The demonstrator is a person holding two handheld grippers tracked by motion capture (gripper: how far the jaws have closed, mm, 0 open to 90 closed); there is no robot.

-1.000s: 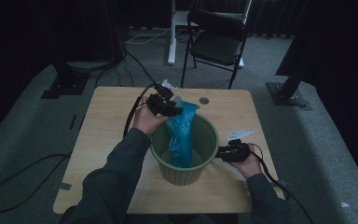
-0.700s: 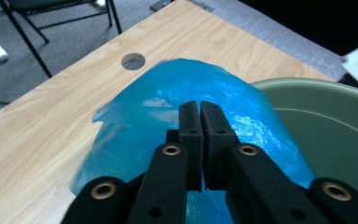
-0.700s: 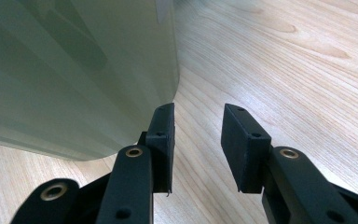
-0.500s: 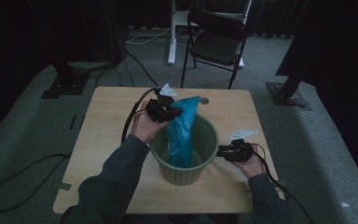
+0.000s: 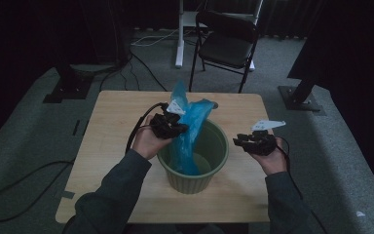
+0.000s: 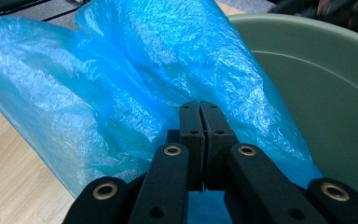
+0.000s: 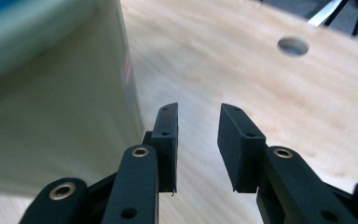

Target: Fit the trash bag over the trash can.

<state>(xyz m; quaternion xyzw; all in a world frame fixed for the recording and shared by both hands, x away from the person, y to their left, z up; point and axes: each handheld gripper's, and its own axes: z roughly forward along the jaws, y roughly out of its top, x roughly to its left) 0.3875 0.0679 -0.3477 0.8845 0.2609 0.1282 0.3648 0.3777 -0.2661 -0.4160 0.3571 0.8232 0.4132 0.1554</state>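
Right now a green bucket sits on the wooden table, toward the person's side of it. Blue plastic bag hangs partly inside the bucket, its lower end down near the bucket floor, its upper part raised above the rim on the far-left side. Left gripper sits at the bucket's left rim, held in the left hand; its fingers are pressed together, pinching a fold of the bag, with film bunched on both sides of them. In the left gripper view the bucket's inner wall lies to the right of the bag, table wood to the lower left.

Right gripper is off the bucket's right side, just beside the rim but apart from it, held in the right hand. Its fingers stand spread with a clear gap, nothing between them. In the right gripper view the bucket's outer wall is close on the left, and a round hole in the table lies farther out past the bucket.

Beyond the table from the bucket: a black folding chair, a white stand leg, cables on grey carpet. Dark sleeves enter at the bottom edge.
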